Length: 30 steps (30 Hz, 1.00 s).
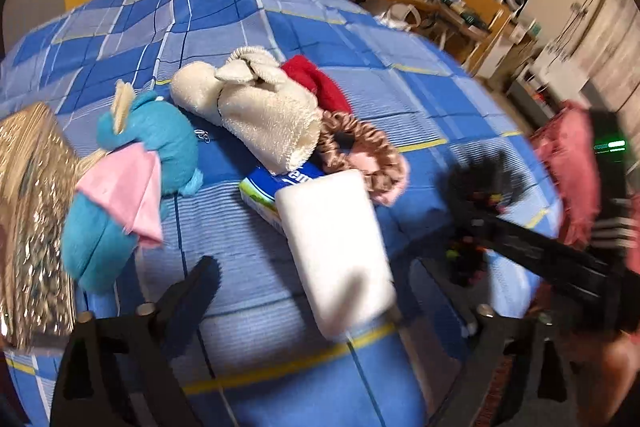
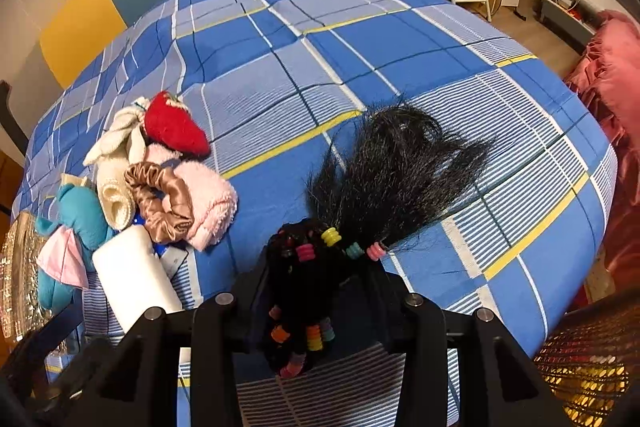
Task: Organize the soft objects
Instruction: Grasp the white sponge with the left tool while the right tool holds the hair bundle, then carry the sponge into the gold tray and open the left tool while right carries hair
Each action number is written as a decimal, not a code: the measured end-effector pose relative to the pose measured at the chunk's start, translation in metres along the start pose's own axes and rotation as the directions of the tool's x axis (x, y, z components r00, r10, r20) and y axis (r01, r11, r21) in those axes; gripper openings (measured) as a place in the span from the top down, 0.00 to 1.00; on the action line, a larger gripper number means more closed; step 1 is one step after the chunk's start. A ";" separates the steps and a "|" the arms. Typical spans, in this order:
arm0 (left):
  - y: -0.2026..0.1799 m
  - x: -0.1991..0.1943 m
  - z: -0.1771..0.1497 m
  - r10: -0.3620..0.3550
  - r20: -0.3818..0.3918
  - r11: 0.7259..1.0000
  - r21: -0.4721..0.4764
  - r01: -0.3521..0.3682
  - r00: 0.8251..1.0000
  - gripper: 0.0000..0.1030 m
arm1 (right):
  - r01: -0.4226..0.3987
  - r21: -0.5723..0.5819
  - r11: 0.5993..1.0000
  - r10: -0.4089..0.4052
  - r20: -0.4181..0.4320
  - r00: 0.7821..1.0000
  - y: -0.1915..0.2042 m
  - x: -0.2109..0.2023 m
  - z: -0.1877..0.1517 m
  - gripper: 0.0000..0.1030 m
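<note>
Right wrist view: right gripper (image 2: 320, 291) has its jaws closed partway on a black hair bundle (image 2: 384, 179) strung with coloured beads, hair fanning forward above the checked bedsheet (image 2: 400, 39). Left gripper (image 1: 304, 291) spread wide, holding nothing, with a white block (image 1: 340, 251) between its fingers, untouched as far as I can tell. Pile at left: blue plush (image 1: 132, 163), cream towel (image 1: 260, 111), red cloth (image 1: 320, 87), brown scrunchie (image 2: 164, 203), pink towel (image 2: 208, 203). Sorting looks early; most items ungathered, destination unclear.
</note>
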State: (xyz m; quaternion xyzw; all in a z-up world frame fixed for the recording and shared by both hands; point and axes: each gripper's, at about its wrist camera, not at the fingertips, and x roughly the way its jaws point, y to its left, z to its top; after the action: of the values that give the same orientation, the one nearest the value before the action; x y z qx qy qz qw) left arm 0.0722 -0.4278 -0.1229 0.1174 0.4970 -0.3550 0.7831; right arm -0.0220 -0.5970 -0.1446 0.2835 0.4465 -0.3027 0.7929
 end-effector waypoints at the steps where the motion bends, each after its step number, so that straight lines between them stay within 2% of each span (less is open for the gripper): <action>1: -0.001 0.006 0.001 0.006 -0.013 1.000 -0.005 -0.006 1.000 0.02 | 0.002 0.005 1.000 -0.002 0.003 1.000 -0.002 -0.001 0.000 0.58; 5: -0.002 0.019 0.007 0.008 -0.017 0.999 -0.036 -0.009 1.000 0.02 | 0.000 0.021 1.000 0.000 0.006 1.000 -0.005 -0.001 0.001 0.58; 7: -0.006 0.021 0.007 0.037 -0.005 0.999 -0.006 -0.037 0.999 0.04 | -0.004 0.010 1.000 0.004 0.005 1.000 -0.002 0.000 0.000 0.58; 8: -0.008 0.024 0.006 0.060 0.000 0.998 0.025 -0.060 0.998 0.08 | -0.009 0.001 1.000 0.009 0.009 1.000 0.000 0.000 0.000 0.58; 9: -0.010 0.026 0.006 0.071 -0.004 0.996 0.046 -0.071 0.997 0.14 | -0.012 -0.010 1.000 0.012 0.016 1.000 0.002 -0.001 0.000 0.58; 10: -0.010 0.029 0.006 0.060 -0.021 0.996 0.071 -0.058 0.998 0.30 | -0.011 -0.025 1.000 0.011 0.024 1.000 0.005 -0.002 0.000 0.58; 11: -0.009 0.029 0.005 0.016 -0.028 0.997 0.072 -0.013 0.999 0.50 | -0.011 -0.034 0.999 0.012 0.029 1.000 0.007 -0.003 0.000 0.58; 12: -0.005 0.027 0.004 -0.063 -0.029 0.996 0.060 0.064 0.998 0.50 | -0.016 -0.037 0.999 0.017 0.031 0.999 0.008 -0.004 -0.001 0.58; 13: 0.000 0.023 0.002 -0.095 -0.021 0.995 0.041 0.096 0.995 0.50 | -0.030 -0.037 0.999 0.031 0.032 0.999 0.009 -0.004 -0.001 0.58; 15: 0.009 0.020 -0.002 -0.102 -0.024 0.995 0.018 0.102 0.995 0.50 | -0.038 -0.039 0.999 0.040 0.034 0.999 0.010 -0.004 -0.001 0.58; 18: 0.024 0.013 -0.009 -0.160 -0.029 0.987 -0.006 0.160 0.987 0.54 | -0.035 -0.054 0.998 0.037 0.043 0.998 0.013 -0.005 -0.002 0.58; 19: 0.027 0.011 -0.011 -0.168 -0.028 0.986 -0.008 0.167 0.985 0.61 | -0.034 -0.060 0.998 0.037 0.045 0.998 0.014 -0.005 -0.002 0.58; 21: 0.033 0.003 -0.016 -0.208 -0.019 0.978 -0.012 0.208 0.978 0.66 | -0.039 -0.072 0.997 0.043 0.051 0.998 0.017 -0.006 -0.002 0.58; 24: 0.037 -0.017 -0.028 -0.239 0.002 0.971 0.021 0.239 0.971 0.72 | -0.036 -0.087 0.996 0.041 0.062 0.997 0.020 -0.007 -0.003 0.58; 26: 0.038 -0.025 -0.032 -0.234 0.009 0.971 0.050 0.233 0.972 0.74 | -0.036 -0.087 0.996 0.041 0.060 0.997 0.020 -0.007 -0.004 0.58; 30: 0.044 -0.034 -0.036 -0.268 0.013 0.962 0.051 0.267 0.963 0.78 | -0.040 -0.074 0.996 0.044 0.055 0.998 0.019 -0.006 -0.006 0.58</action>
State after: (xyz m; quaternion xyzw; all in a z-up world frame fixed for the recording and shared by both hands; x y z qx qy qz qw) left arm 0.0681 -0.3613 -0.1181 0.0647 0.4920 -0.4706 0.7296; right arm -0.0141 -0.5790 -0.1383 0.2550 0.4286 -0.2775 0.8211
